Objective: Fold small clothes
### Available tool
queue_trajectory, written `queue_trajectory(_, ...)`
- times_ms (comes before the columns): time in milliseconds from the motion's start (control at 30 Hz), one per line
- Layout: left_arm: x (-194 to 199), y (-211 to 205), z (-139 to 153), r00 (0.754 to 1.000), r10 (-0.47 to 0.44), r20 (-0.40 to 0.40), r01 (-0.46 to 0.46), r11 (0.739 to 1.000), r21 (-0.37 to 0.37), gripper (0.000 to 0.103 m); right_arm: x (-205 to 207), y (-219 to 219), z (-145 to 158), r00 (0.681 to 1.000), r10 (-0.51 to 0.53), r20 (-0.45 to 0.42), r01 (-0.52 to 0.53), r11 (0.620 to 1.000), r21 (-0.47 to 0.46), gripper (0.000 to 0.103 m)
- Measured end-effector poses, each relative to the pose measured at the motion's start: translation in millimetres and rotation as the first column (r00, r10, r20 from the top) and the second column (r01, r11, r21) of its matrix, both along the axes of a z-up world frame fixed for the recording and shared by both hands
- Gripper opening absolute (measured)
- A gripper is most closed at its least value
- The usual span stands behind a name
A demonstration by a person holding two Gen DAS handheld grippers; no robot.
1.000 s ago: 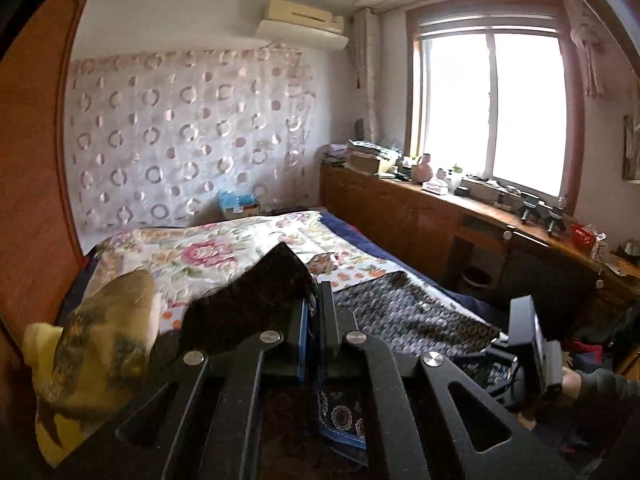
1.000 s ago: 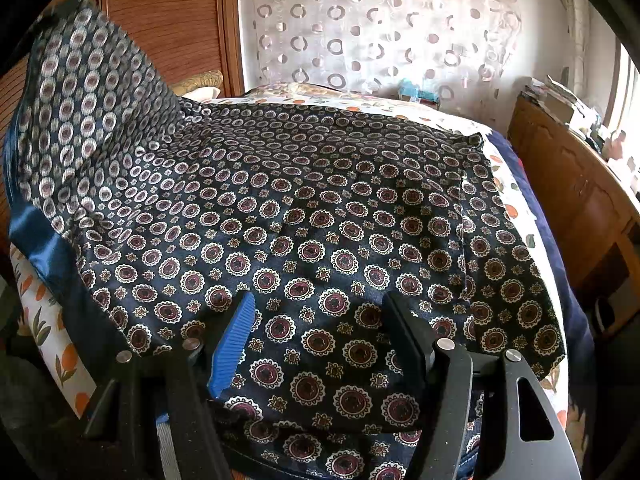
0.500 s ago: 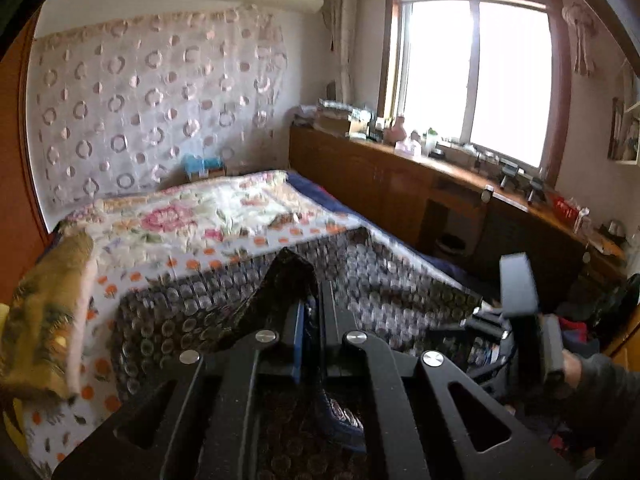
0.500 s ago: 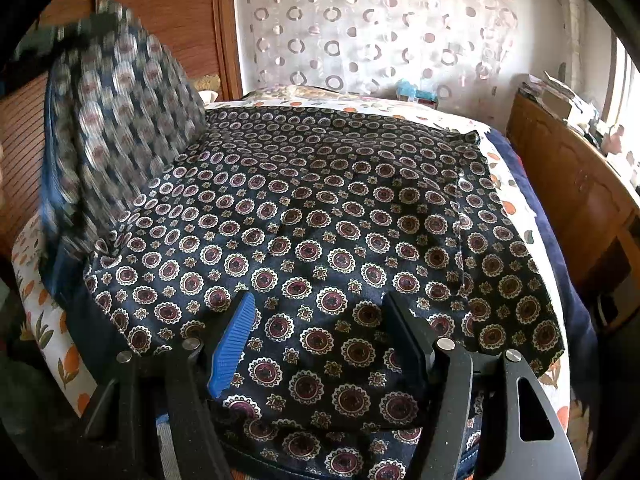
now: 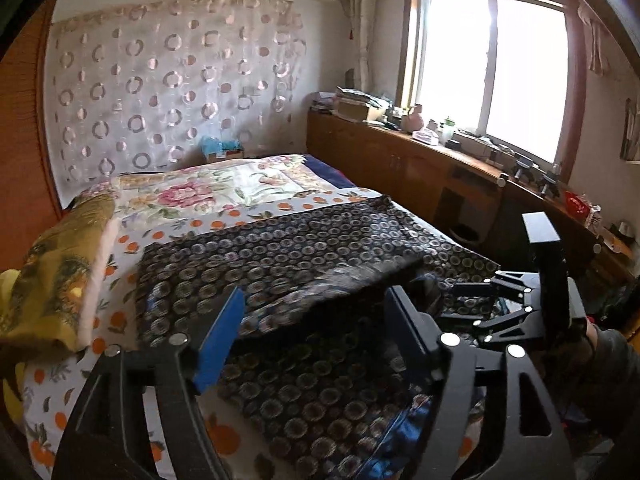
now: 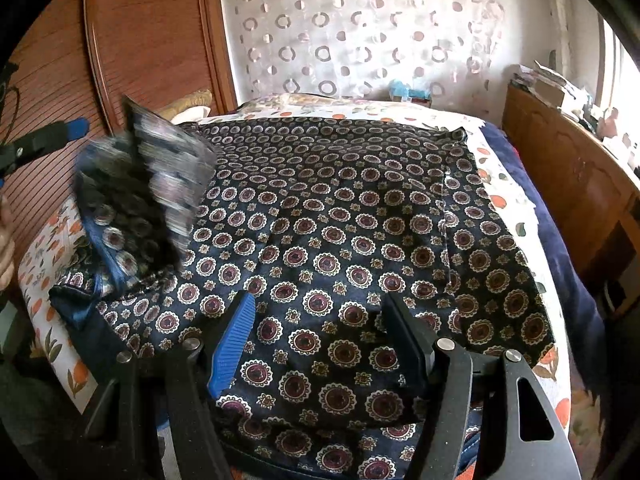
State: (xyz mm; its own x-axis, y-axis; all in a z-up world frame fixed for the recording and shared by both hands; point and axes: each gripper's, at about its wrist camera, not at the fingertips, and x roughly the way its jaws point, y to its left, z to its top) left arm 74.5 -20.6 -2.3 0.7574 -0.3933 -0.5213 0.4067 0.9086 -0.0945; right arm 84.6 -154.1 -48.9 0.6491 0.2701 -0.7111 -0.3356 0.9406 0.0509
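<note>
A dark navy garment (image 6: 340, 220) with round medallions and blue trim lies spread on the bed. Its left flap (image 6: 148, 184) is blurred, dropping loose onto the rest. In the left wrist view that flap's edge (image 5: 340, 280) sags just ahead of my left gripper (image 5: 316, 316). The jaws are opening and the pads touch no cloth. In the right wrist view the left gripper's blue fingertip (image 6: 76, 126) shows at the far left, apart from the flap. My right gripper (image 6: 320, 324) stands open low over the garment's near edge, nothing pinched. It also shows as the right gripper (image 5: 520, 300) in the left view.
A floral sheet (image 5: 224, 192) covers the bed. A yellow-brown pillow (image 5: 60, 272) lies at its left side, a wooden headboard (image 6: 120, 40) behind. A long wooden cabinet (image 5: 400, 168) with clutter runs under the window. A sleeve (image 5: 612, 360) holds the right gripper.
The left gripper came down, then opened and let go of the garment's flap, which now falls toward the spread cloth. The right gripper has kept still and open.
</note>
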Motion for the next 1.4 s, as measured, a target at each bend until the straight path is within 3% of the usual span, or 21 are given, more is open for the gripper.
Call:
queue_trajectory(467,-8,28,-14,0.997,0.073,-0.009,-0.072,0.997,0.021,0.076,1,12,36,0.996,0.053,0.076,-0.054,0.999,0.003,0.068)
queue_trajectory(900,-8,37,-23,0.995,0.096,-0.028,-0.096,0.995,0.016,0.076,54,63,10,0.983,0.18,-0.027,-0.182,0.978,-0.1,0.068)
queue_trajectory(1267,-7,38,-28,0.994,0.1,-0.039,-0.1,0.995,0.017,0.076,79,75,-3,0.978,0.197,-0.07,-0.202,0.976,-0.086,0.067)
queue_trajectory(1400,-8,38,-29,0.994,0.1,-0.042,-0.1,0.995,0.018,0.076,76,80,-5,0.976,0.209,-0.066,-0.215,0.971,-0.101,0.061)
